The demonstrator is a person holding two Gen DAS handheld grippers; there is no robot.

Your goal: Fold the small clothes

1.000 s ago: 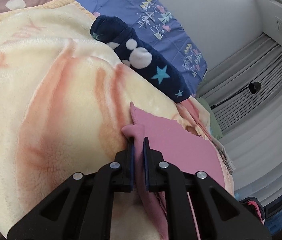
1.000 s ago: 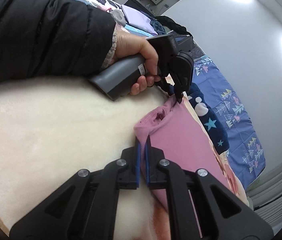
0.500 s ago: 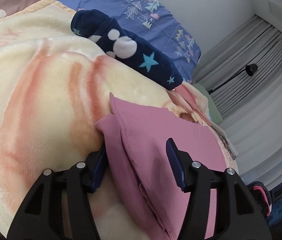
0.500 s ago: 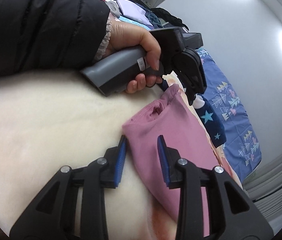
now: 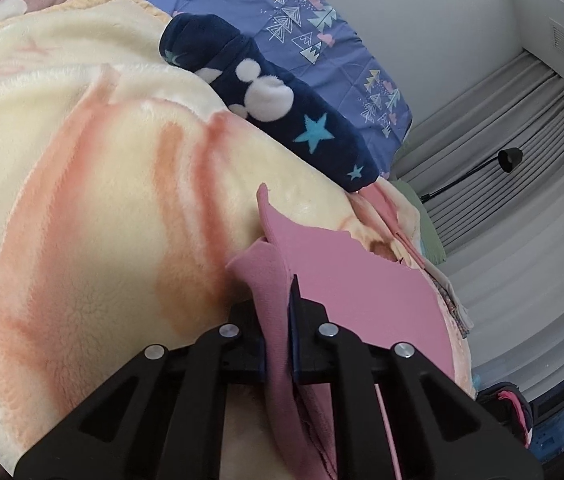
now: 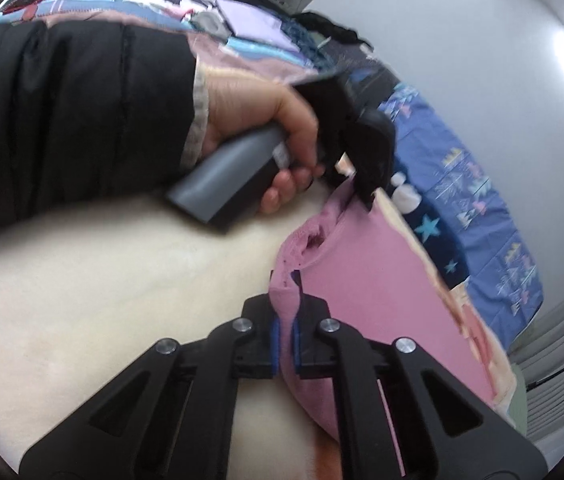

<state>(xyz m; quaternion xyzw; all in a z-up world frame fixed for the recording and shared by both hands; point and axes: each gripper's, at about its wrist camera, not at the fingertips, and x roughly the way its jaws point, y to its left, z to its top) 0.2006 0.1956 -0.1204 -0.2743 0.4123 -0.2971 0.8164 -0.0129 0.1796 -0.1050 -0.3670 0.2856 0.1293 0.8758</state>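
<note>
1. Nearest, the right gripper (image 6: 285, 316) has just closed and now clamps a corner of the pink garment (image 6: 382, 300), which lies on the cream blanket (image 5: 82, 208) covering the bed.
2. Beyond it, the left gripper (image 5: 278, 312) has likewise just closed on the adjacent corner.
3. Risk: only thin edges are pinched; uneven lifting could pull one free or bunch the fold.
4. Farther, the navy star-print item (image 5: 274, 108) borders the blanket's far edge; the near blanket area offers open room.
</note>
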